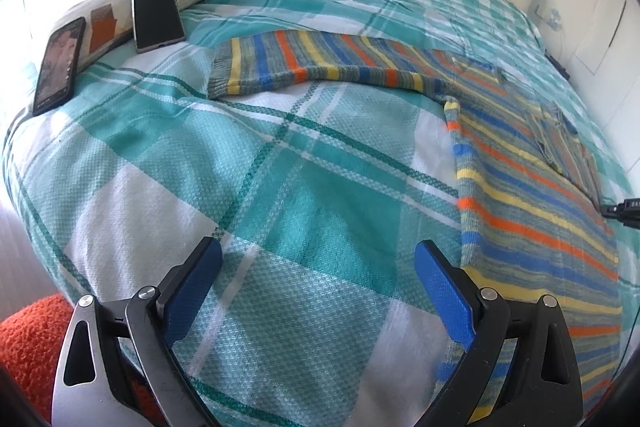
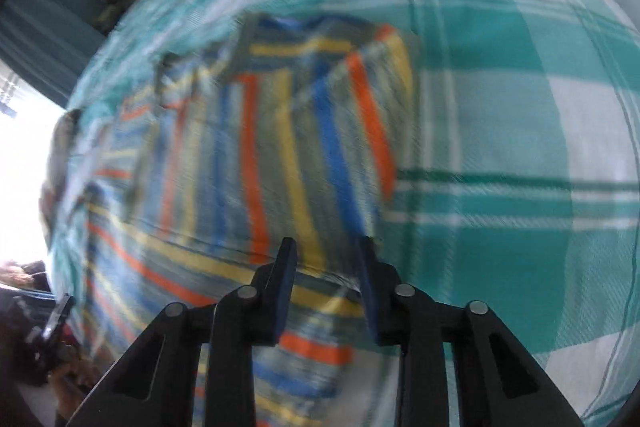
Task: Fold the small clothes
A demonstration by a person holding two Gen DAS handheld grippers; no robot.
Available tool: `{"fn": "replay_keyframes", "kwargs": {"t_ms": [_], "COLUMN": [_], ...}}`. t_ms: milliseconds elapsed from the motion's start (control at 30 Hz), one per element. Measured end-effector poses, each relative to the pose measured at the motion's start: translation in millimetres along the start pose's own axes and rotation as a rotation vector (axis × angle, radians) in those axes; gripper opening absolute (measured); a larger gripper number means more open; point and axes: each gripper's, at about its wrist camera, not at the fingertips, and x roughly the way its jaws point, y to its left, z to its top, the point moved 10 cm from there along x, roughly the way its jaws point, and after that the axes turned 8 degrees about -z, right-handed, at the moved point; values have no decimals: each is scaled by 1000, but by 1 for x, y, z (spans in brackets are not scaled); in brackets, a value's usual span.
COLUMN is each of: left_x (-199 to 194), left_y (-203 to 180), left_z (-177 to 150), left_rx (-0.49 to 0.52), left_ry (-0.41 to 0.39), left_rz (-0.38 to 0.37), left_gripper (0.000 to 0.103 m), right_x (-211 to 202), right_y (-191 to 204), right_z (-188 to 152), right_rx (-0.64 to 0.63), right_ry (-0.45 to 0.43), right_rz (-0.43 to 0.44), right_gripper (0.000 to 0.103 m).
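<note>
Your left gripper hangs over the bedspread with its blue pads spread wide and nothing between them; it is released, and the cloth under it is bare checked cover. The striped sweater lies flat on the bed to the right of that gripper, its body running toward the near edge and one sleeve stretched out to the left across the cover. Beyond that sleeve, two phones rest near a patterned pillow, well apart from the sweater.

Your right gripper sits above the sweater's striped body, close to its right edge. That view is smeared by motion. A gap shows between the two pads there, with striped fabric seen through it; you cannot tell from the view whether any cloth is pinched. In the left wrist view the tip of the right gripper shows at the sweater's far right side.
</note>
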Motion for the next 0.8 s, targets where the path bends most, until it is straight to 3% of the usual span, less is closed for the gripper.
{"fn": "replay_keyframes", "kwargs": {"t_ms": [33, 67, 100, 200, 300, 400, 533, 633, 700, 800], "left_x": [-1, -1, -1, -6, -21, -38, -43, -41, -47, -54], "left_y": [0, 0, 0, -2, -17, -56, -119, -141, -149, -160], "left_z": [0, -1, 0, 3, 5, -4, -49, -92, -100, -96], "left_rx": [8, 13, 17, 13, 34, 142, 367, 505, 541, 522], "left_ry": [0, 0, 0, -15, -46, -44, 80, 184, 176, 155], "left_rz": [1, 1, -1, -13, -69, -158, -273, -270, -260, -282], "left_gripper": [98, 98, 98, 97, 97, 97, 97, 97, 97, 97], "right_x": [-7, -16, -27, -60, -77, -74, -46, -67, -85, -107], "right_y": [-9, -16, -17, 6, 47, 74, 58, 36, 29, 48], "right_z": [0, -2, -4, -25, -65, -118, -185, -200, -205, -217], "right_rx": [15, 16, 1, -112, -201, -257, -260, -181, -185, -195], "right_ry": [-26, -51, -73, -100, -79, -20, 91, 66, 14, -37], "right_rz": [-28, -75, -91, -55, 47, 120, 42, 15, -67, -30], "right_gripper": [1, 13, 14, 14, 14, 16, 18, 17, 22, 24]}}
